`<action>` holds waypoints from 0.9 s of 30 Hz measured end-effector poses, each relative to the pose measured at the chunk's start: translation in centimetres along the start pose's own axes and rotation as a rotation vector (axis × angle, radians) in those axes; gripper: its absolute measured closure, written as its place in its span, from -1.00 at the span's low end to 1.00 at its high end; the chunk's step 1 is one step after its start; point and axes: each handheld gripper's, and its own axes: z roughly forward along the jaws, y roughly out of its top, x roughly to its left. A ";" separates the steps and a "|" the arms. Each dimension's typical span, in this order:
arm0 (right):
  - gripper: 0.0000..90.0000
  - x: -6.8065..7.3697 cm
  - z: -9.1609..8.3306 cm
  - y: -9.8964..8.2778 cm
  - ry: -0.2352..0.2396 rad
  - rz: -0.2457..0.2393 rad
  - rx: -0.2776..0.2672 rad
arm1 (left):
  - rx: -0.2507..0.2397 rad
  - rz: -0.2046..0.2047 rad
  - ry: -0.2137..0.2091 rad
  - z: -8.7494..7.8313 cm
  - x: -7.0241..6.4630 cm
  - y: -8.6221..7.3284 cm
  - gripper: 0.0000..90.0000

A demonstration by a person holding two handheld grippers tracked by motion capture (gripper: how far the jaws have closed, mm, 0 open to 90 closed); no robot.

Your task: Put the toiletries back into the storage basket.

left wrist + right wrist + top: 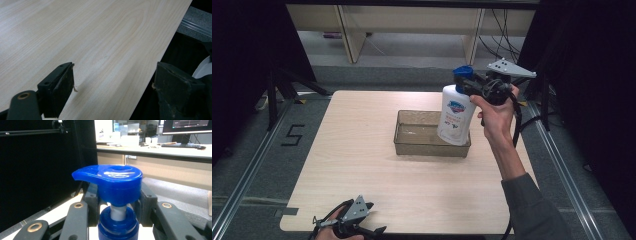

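Right gripper (472, 86): jaws clenched on the neck of the white pump bottle (455, 117), just under its blue pump head (110, 180). Bottle hangs tilted in the air above the right end of the clear rectangular tray (404, 135) on the tabletop (362, 165). Left gripper (369, 220): near front tabletop edge, jaws spread apart, nothing between them.
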 end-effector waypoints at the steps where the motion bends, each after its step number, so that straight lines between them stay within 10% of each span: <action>1: 0.37 -0.1 0.1 -0.1 0.000 -0.001 -0.005 | 0.000 0.000 -0.001 0.0 0.0 0.0 -0.65; 27: 0.37 -1.6 1.8 -2.3 -0.041 0.018 0.033 | -0.007 -0.011 -0.007 0.1 -0.2 0.0 -0.65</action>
